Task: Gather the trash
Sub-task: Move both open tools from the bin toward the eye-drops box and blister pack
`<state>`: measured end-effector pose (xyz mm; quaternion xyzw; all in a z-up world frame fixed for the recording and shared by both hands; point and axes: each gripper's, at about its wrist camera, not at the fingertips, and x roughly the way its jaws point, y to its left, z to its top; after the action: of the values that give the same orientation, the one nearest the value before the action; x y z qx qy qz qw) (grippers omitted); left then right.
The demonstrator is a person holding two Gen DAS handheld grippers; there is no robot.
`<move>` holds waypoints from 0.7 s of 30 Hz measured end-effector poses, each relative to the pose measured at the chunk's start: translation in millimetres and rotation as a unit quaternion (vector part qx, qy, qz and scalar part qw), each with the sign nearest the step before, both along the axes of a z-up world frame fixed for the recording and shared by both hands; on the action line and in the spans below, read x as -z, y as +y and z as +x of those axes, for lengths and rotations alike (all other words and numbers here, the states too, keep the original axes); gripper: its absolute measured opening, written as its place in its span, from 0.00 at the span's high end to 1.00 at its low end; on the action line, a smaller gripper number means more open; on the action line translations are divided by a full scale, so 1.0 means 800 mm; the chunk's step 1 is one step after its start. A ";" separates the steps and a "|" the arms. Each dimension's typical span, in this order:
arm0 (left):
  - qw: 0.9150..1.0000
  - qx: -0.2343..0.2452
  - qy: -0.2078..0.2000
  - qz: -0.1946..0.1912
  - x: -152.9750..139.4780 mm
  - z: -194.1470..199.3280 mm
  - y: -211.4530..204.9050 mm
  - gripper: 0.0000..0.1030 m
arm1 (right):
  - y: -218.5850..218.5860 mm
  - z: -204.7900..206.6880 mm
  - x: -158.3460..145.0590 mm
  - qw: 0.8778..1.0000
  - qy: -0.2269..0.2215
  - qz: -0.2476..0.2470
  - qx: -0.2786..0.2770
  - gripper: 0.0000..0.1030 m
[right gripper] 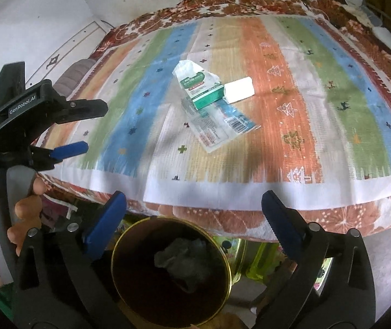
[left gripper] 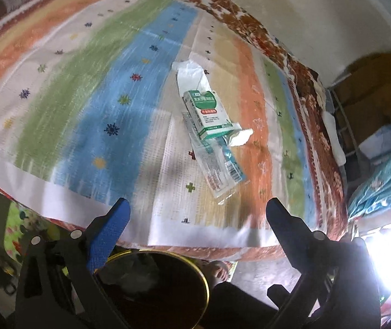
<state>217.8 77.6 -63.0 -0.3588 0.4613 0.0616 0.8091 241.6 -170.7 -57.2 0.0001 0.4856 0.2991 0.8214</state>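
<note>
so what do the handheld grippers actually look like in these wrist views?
Both are black plastic clamp-style frames with silver rivets and blue textured pads on the jaws. The left gripper, seen from the right wrist, carries white "GenRobot.AI" lettering and a grey handle. The right gripper matches it.

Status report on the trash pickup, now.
Left gripper and right gripper open, empty. Bin below, crumpled wad inside. Green carton, wrapper, tissue on bed. Nothing blocking.

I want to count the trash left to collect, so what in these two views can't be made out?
- Print on the green carton: blurred in both views.
- Clear wrapper: partly under the carton; its full shape is hidden.
- Bin contents: a dark crumpled lump, unidentifiable; in the left view the bin's lower part is cut off behind the gripper.
</note>
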 end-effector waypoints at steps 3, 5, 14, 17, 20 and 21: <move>1.000 -0.004 -0.002 0.004 0.002 0.011 0.004 0.06 | 0.000 0.012 0.001 1.000 0.002 0.004 0.009 0.09; 1.000 -0.004 -0.002 0.005 0.004 0.020 0.005 0.06 | 0.002 0.020 0.002 1.000 0.003 0.002 0.011 0.09; 0.999 -0.009 0.000 -0.047 0.018 0.053 0.019 0.06 | 0.010 0.069 0.028 0.999 0.029 -0.015 0.022 0.12; 0.998 -0.006 0.007 -0.059 0.028 0.068 0.022 0.06 | 0.012 0.086 0.039 0.999 0.038 -0.019 0.026 0.16; 0.998 -0.006 0.016 -0.058 0.035 0.080 0.022 0.06 | 0.012 0.102 0.048 0.998 0.051 -0.010 0.031 0.19; 0.998 -0.005 0.018 -0.057 0.038 0.085 0.022 0.06 | 0.013 0.106 0.050 0.998 0.054 -0.008 0.032 0.20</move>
<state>286.0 95.6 -93.5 -0.4049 0.4772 0.0456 0.7786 326.2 -160.4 -97.5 0.0253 0.5316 0.2687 0.8028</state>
